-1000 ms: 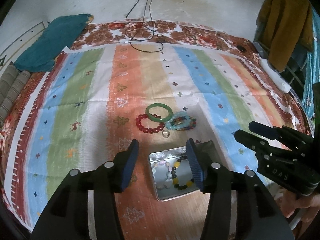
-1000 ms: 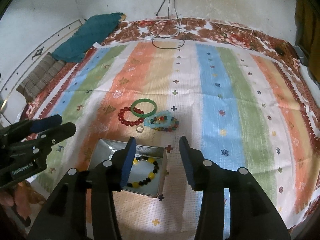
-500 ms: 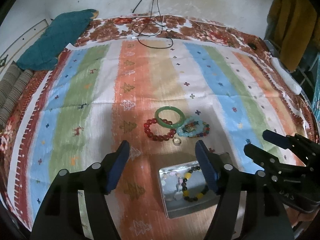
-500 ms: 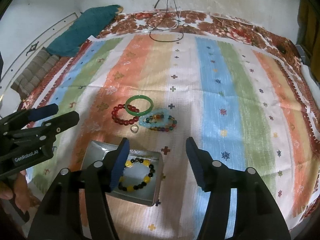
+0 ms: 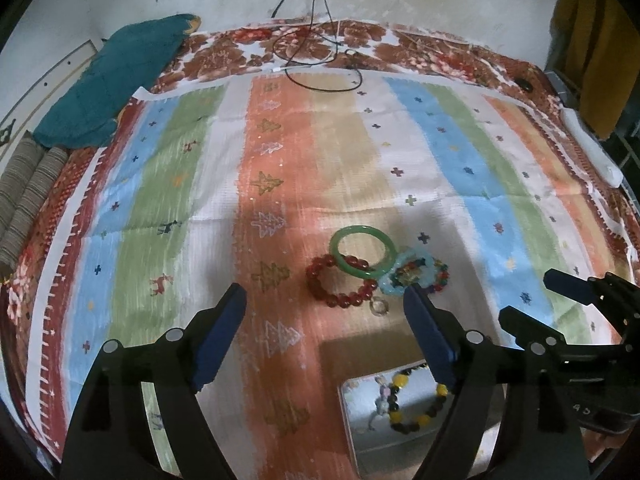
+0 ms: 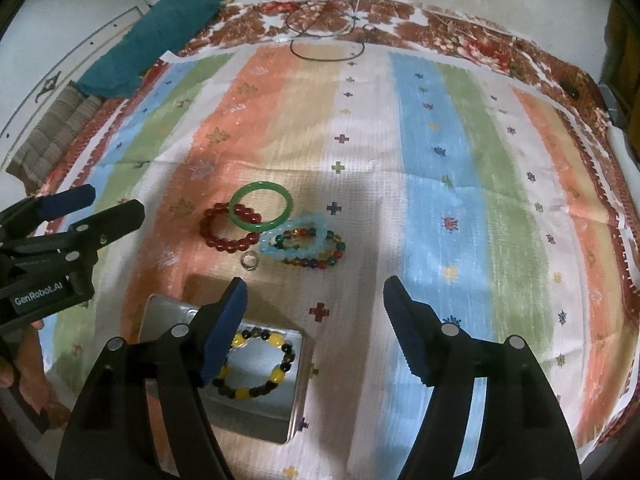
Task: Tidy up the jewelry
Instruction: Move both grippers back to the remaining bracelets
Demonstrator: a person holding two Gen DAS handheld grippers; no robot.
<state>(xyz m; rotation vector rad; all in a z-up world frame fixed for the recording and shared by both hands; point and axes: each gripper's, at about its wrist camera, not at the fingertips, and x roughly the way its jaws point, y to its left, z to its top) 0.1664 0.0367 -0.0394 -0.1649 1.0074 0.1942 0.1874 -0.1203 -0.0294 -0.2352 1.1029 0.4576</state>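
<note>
Now between picks: both tools empty, hovering above the bed's striped cloth [image 6: 440,160]. Left tool [image 5: 324,328] with fingers spread wide, nothing between them; right tool [image 6: 314,312] likewise spread and empty. Metal tin [image 6: 160,320] near the bed's front edge, already holding a yellow-and-black bead bracelet [image 6: 256,364] and, visible in the left view, a pale bracelet [image 5: 382,398]. Still loose on the cloth, just beyond the tin: red bead bracelet [image 6: 228,228], green bangle [image 6: 262,208] lying partly over it, light-blue bracelet [image 6: 296,240] tangled with a multicoloured bead bracelet [image 6: 320,254], and a small clear ring [image 6: 249,261] nearest the tin. Step in hand, judged: selecting the next piece. Next move calls for lowering one tool onto a single item, probably the ring or the topmost bangle, without dragging its overlapped neighbours.
</note>
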